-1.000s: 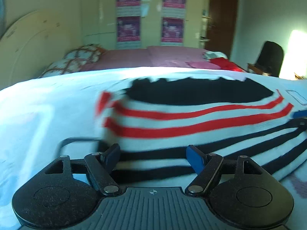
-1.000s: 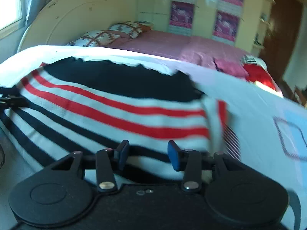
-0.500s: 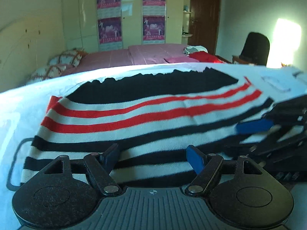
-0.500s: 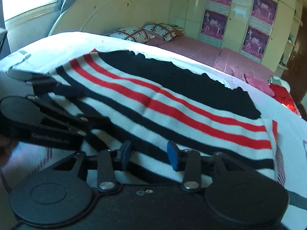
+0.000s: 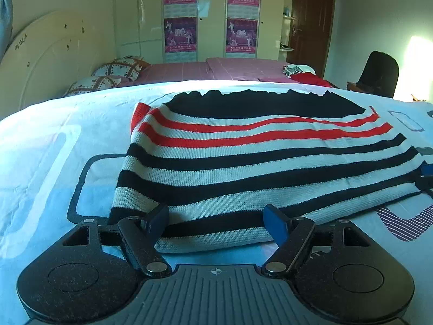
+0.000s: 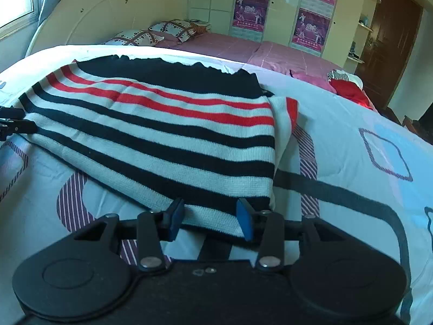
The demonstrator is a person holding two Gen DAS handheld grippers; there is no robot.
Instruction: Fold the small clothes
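Observation:
A knitted garment [image 5: 257,162] with black, white and red stripes and a black top band lies folded flat on the white patterned bed sheet [image 5: 54,149]. My left gripper [image 5: 217,220] stands open at the garment's near left corner. The hem shows between its fingers, and the pads do not press it. In the right wrist view the garment [image 6: 162,135] stretches to the left. My right gripper [image 6: 210,219] is open over its near right corner, with the hem lying between the pads. Each gripper's tip shows at the edge of the other's view: the right gripper [image 5: 426,173] and the left gripper [image 6: 10,124].
Behind the sheet is a pink bed [image 5: 230,67] with patterned pillows [image 5: 119,67] and red clothes [image 5: 308,77]. A round headboard [image 6: 108,19] stands at the left. Wardrobe doors with posters [image 5: 180,35] and a black chair [image 5: 381,73] are farther back.
Half a second ago the two grippers were close together over the garment. Now they have drawn apart to its opposite near corners. The garment lies flat as before.

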